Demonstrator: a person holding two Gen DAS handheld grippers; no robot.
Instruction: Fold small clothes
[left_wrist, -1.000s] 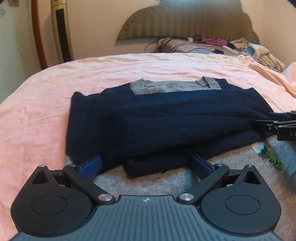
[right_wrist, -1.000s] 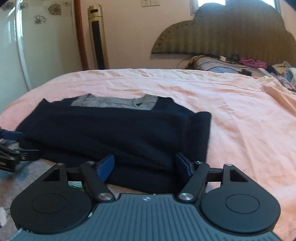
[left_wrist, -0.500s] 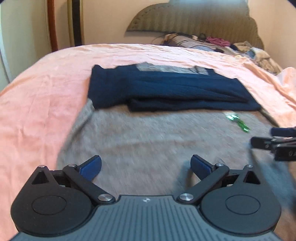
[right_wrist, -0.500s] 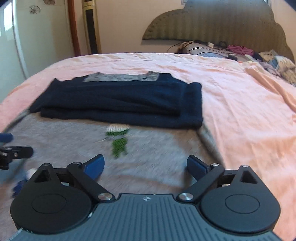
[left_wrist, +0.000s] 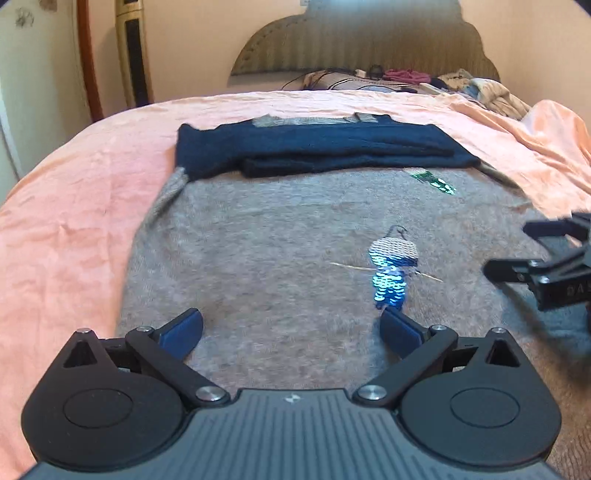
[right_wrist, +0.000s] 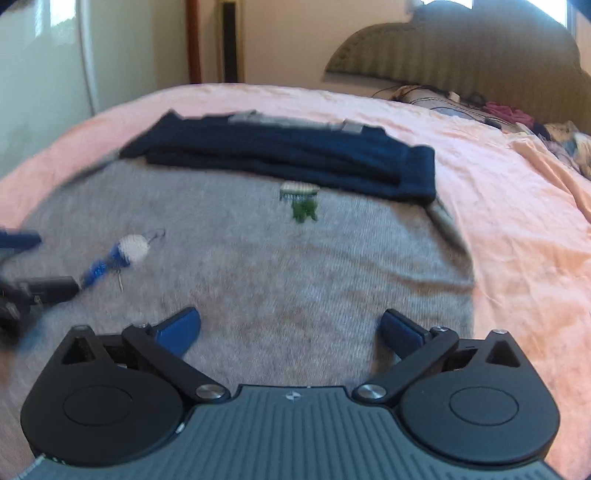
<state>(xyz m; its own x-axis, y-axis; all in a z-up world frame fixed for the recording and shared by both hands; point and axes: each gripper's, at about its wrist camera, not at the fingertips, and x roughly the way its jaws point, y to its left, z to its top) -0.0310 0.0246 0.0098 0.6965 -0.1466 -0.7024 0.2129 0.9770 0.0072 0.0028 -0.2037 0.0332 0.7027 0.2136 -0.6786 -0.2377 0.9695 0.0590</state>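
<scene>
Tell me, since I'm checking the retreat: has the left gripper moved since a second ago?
Yes. The left gripper has backed away from the folded navy sweater.

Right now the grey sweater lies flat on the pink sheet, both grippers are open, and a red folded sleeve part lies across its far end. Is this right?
Not quite: the folded part is dark navy, not red, as the left wrist view shows. The rest is right.
</scene>
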